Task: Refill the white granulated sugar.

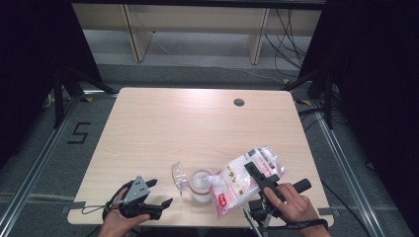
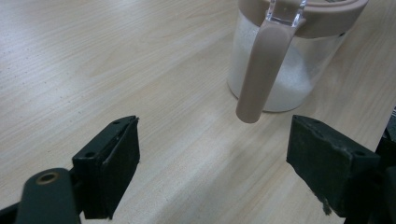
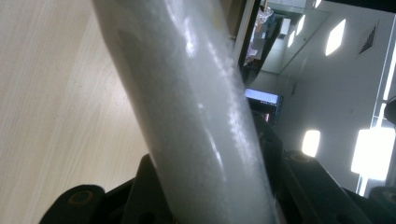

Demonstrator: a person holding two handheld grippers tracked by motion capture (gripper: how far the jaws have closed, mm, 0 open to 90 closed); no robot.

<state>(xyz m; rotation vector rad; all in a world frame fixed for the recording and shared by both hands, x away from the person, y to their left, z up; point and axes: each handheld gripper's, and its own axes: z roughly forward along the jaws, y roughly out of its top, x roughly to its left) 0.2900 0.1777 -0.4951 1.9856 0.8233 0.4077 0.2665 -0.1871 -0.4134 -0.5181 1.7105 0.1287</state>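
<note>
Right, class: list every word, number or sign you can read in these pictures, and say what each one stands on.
"5": black tape mark on the floor, left of the table.
Red label on the bag held in the right gripper: print too small to read.
Lit screen behind the bag in the right gripper view: too blurred to read.
Jar: no text seen.

Black "5" marked on the floor (image 1: 79, 133) left of the table, bag (image 1: 247, 177) print unreadable
</note>
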